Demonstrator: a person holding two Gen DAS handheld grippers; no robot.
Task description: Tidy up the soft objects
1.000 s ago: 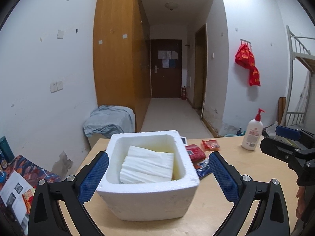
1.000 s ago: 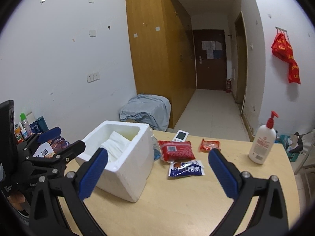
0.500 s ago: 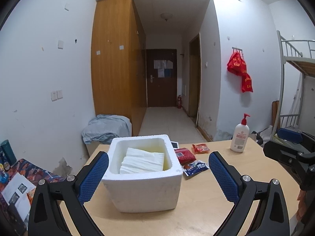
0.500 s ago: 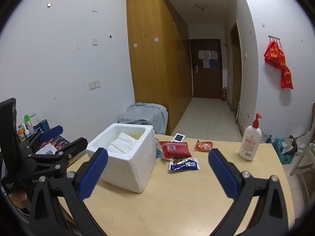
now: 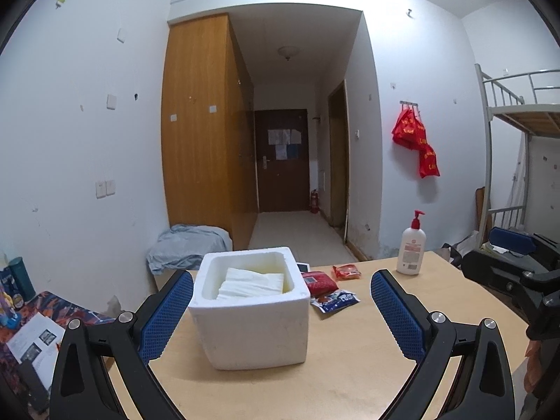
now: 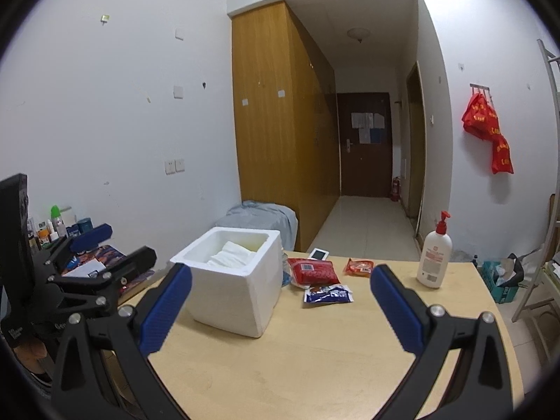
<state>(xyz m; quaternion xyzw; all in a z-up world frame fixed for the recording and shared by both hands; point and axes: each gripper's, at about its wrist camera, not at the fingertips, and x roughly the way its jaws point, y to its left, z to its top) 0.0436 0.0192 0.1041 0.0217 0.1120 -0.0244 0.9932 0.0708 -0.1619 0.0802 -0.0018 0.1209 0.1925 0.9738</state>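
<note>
Both grippers have pulled back and up from the foam box (image 5: 250, 309) over the last second, so it looks smaller now. The left gripper (image 5: 281, 309) and right gripper (image 6: 280, 306) both have jaws wide apart, holding nothing. The white folded cloth (image 5: 250, 281) lies inside the box near the table's (image 6: 315, 357) left edge; 3 packets (image 6: 327, 294) wait beside it, likely next.

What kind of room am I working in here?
Probably a dormitory room: a metal-framed bunk bed stands at the right, a tall wooden wardrobe lines the corridor to a dark entrance door.
</note>
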